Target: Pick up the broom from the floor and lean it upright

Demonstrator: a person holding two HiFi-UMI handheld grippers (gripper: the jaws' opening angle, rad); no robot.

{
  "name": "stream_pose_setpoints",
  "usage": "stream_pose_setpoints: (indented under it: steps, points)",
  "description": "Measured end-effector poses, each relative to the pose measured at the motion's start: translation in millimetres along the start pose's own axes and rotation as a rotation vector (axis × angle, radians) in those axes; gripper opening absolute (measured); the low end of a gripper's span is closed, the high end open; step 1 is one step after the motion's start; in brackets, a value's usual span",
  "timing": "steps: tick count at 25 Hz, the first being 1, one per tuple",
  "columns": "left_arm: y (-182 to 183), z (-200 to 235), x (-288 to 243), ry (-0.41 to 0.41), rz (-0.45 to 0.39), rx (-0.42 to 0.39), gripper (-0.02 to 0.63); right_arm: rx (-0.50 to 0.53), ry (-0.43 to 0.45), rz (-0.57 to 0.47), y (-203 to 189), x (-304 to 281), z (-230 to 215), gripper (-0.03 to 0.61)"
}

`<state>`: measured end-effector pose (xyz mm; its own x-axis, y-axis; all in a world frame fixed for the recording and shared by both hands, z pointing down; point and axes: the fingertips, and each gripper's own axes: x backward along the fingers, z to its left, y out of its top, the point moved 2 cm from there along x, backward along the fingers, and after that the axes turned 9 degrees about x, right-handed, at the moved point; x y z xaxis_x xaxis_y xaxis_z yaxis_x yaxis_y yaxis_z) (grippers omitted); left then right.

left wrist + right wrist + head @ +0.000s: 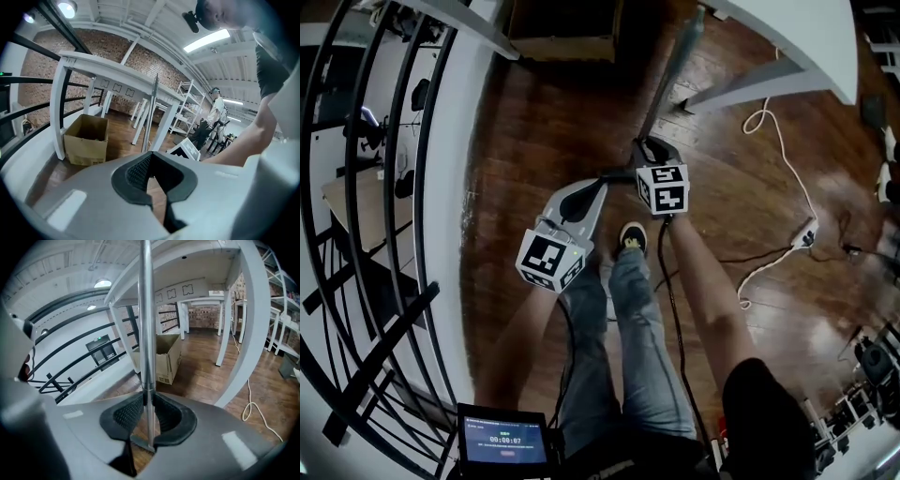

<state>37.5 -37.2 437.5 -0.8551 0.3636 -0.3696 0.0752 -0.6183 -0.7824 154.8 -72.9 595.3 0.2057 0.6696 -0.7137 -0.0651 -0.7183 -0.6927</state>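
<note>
The broom's metal handle (pixel 146 333) stands nearly upright between the jaws of my right gripper (pixel 147 420), which is shut on it close to its lower end. In the head view that handle (pixel 667 80) runs from the right gripper (pixel 649 155) up toward the white table; its far end is blurred there. My left gripper (pixel 586 199) is just left of the right one and a little nearer to me. In the left gripper view its jaws (pixel 151 180) stand slightly apart with only floor between them, and the thin handle (pixel 151 112) rises just ahead.
A cardboard box (pixel 86 140) sits on the wood floor by a white table leg (pixel 60 112). The white table (pixel 806 37) is ahead on the right, with a white cable (pixel 778 141) looping over the floor. A black railing (pixel 384 187) runs along the left. The person's shoe (pixel 632 236) is below the grippers.
</note>
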Motion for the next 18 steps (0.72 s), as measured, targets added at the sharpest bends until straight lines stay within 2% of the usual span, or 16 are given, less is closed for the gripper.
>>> stream_pose_setpoints:
  steps: [3, 9, 18]
  points:
    - [-1.0, 3.1, -4.4, 0.006, 0.006, -0.005, 0.018, -0.021, -0.001, 0.005, 3.9, -9.0, -7.0, 0.08]
    - [-6.9, 3.1, -5.4, 0.011, 0.023, 0.004, 0.018, 0.002, 0.01, 0.01, 11.9, -22.1, -13.8, 0.08]
    - [-18.7, 16.2, 1.6, 0.03, 0.055, 0.018, 0.018, -0.115, 0.005, -0.007, 14.5, -27.5, -18.0, 0.085]
